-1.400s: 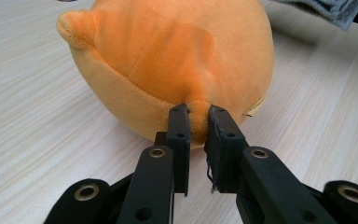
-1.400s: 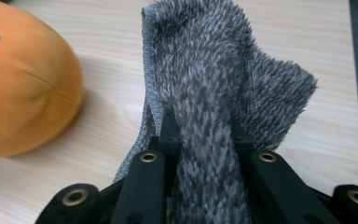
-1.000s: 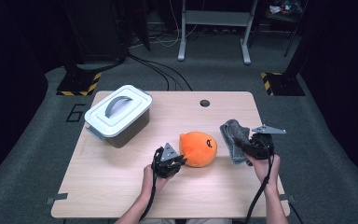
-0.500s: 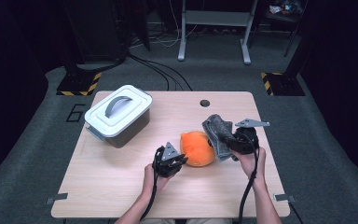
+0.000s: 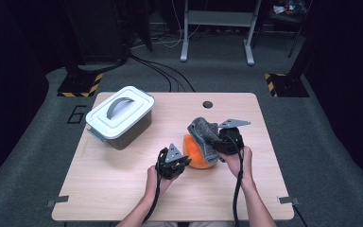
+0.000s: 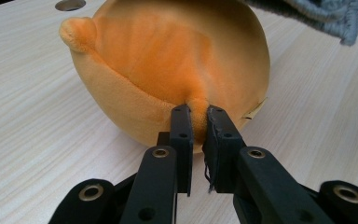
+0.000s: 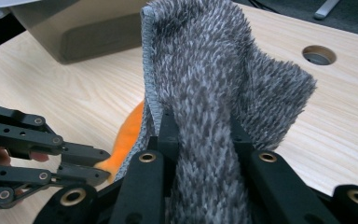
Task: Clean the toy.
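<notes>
The left tool (image 6: 196, 122) pinches a fold of the orange plush (image 6: 168, 60). The right tool (image 5: 222, 141) grips a grey cloth (image 7: 205, 93) just above that plush.

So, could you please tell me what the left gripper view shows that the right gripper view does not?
The left gripper view alone shows the left gripper shut on a small nub of the orange plush toy and the toy's rounded body. The right gripper view alone shows the right gripper shut on the grey fuzzy cloth, and the grey bin. Both show the toy, the cloth, the wooden table and its round hole.
</notes>
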Motion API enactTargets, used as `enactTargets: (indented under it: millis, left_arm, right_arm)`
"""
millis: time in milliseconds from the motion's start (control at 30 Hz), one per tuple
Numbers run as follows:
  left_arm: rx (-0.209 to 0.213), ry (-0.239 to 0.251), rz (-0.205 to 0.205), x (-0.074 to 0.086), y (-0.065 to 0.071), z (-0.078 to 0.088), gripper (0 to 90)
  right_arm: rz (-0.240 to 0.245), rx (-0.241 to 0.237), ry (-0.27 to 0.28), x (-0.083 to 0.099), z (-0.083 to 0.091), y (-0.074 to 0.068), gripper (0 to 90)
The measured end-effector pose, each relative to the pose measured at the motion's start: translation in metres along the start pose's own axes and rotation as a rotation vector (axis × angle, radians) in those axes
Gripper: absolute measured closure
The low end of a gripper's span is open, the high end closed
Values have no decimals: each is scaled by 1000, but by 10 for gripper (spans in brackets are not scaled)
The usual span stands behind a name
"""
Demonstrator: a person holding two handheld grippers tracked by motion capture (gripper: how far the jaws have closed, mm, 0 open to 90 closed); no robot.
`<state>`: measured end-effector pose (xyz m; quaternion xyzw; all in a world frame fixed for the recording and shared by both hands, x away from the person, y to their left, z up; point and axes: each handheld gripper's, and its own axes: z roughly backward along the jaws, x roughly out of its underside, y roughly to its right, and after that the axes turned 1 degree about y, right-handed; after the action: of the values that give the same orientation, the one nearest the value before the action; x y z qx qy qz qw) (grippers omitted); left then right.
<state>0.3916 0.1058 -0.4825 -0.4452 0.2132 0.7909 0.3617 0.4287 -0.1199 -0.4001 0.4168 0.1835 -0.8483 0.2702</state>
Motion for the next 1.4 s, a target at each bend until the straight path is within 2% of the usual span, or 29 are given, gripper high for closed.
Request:
enactTargets:
  millis: [367,433,567,633,733,767,933,1133,1400]
  left_arm:
    - [3,8,-11,-3,2,-1,825]
    - [6,10,-13,-3,2,-1,826]
    - [15,1,-11,-3,1,-2,825]
    - [8,4,-11,-3,1,-3,822]
    - [3,8,-6,-3,1,-4,820]
    - [11,0,-5,-3,1,-4,821]
    - [0,3,-1,-4,1,-5,823]
    - [-2,6,6,-4,1,-5,823]
    - [-3,7,10,-4,1,-5,824]
  right_arm:
    - [50,-19,-37,-3,-18,-21,739]
    - [55,-6,-52,-2,-22,-23,739]
    - [64,6,-70,5,-30,-20,741]
    - [52,4,-72,8,-34,-17,743]
    - [28,-2,-72,10,-35,-14,745]
    - [27,-2,-72,10,-36,-13,745]
    - [37,9,-70,11,-37,-13,745]
    - [65,34,-62,11,-33,-15,743]
    - [62,73,-69,14,-22,-7,742]
